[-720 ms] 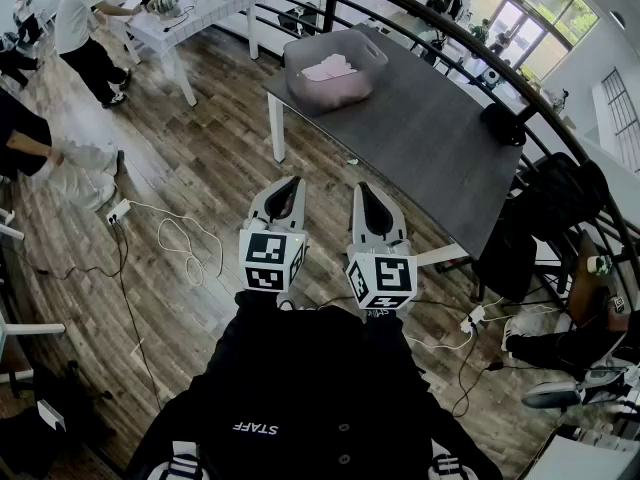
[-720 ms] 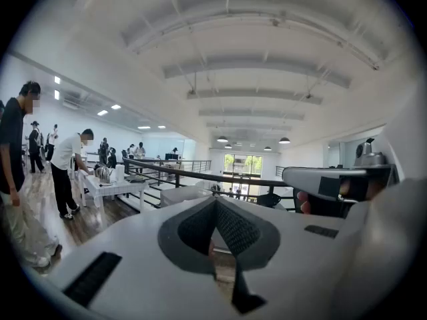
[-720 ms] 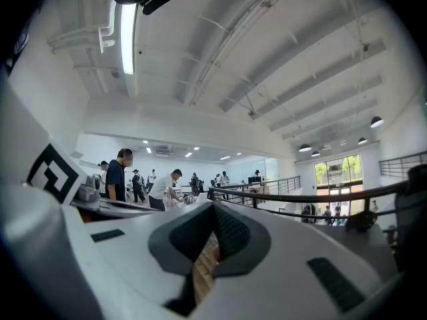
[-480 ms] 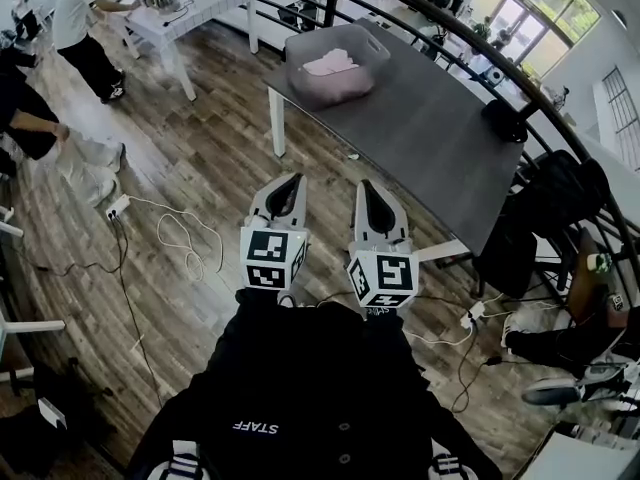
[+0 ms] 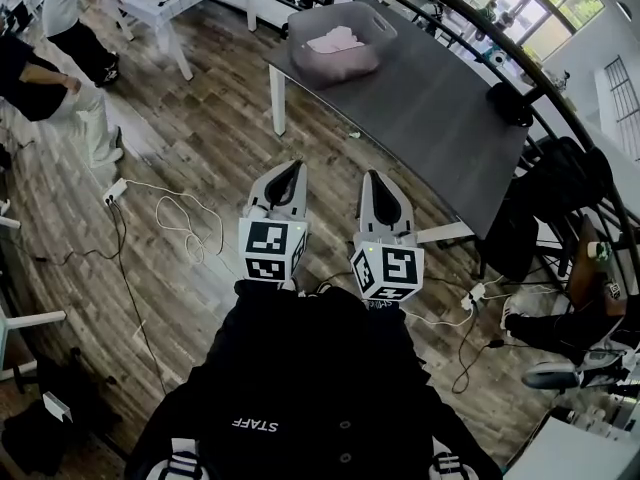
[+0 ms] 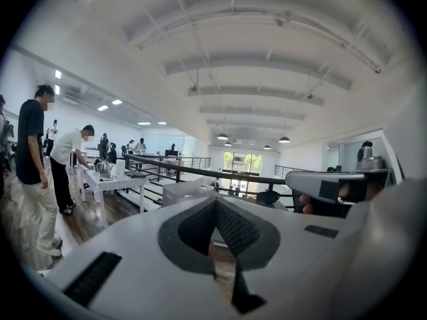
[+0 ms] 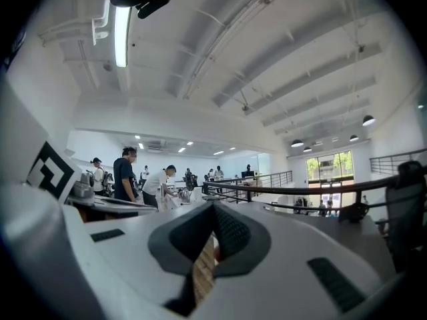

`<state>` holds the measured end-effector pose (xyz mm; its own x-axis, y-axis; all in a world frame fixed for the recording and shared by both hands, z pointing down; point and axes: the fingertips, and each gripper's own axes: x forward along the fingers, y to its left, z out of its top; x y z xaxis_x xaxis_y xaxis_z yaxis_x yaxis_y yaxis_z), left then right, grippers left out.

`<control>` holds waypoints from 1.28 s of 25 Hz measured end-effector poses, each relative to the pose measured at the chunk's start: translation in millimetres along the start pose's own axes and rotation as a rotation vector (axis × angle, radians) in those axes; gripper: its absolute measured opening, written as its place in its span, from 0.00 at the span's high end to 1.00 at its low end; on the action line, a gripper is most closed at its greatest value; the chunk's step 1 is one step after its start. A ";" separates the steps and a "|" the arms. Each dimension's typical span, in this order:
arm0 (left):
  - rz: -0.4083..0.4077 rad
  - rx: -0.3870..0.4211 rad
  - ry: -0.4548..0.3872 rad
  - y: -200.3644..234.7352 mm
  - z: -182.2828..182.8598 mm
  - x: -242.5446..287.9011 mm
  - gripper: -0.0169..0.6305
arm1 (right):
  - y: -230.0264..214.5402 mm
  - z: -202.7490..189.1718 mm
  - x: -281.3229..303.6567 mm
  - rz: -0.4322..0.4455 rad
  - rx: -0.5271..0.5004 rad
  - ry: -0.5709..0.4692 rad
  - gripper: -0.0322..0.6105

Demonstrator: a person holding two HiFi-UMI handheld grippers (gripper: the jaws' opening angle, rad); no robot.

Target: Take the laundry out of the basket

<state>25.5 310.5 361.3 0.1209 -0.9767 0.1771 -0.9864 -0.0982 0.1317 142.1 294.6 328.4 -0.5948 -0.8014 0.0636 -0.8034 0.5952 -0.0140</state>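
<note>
Left gripper (image 5: 292, 167) and right gripper (image 5: 372, 175) hang closed, basket (image 5: 332, 65) well ahead.

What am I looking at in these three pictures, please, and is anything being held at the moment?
No robot here: a person holds a hand-held gripper in each hand. The top-down picture comes from a camera on the person's head; it shows the left hand-held gripper and the right hand-held gripper in front of the body. The other two come from cameras riding on each one, looking along its jaws. Both pairs of jaws are together with nothing between them. Ahead stands a grey table bearing a basket of pale laundry, not yet touched.
</note>
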 end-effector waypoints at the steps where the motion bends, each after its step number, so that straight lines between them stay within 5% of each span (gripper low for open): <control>1: -0.005 -0.001 0.004 1.5 -2.4 -0.9 0.98 | 1.9 -2.6 0.0 -0.002 0.001 0.006 0.93; 16: -0.015 -0.044 0.086 60.2 -43.7 -8.8 0.98 | 23.0 -44.8 18.6 -0.064 0.017 0.102 0.93; 32: 0.036 -0.052 0.101 98.6 -50.5 8.7 0.98 | 28.3 -50.4 59.8 -0.032 0.028 0.094 0.93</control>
<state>-65.1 301.9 425.0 0.0989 -0.9550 0.2795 -0.9835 -0.0510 0.1735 85.1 266.5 382.0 -0.5644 -0.8104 0.1574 -0.8235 0.5661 -0.0381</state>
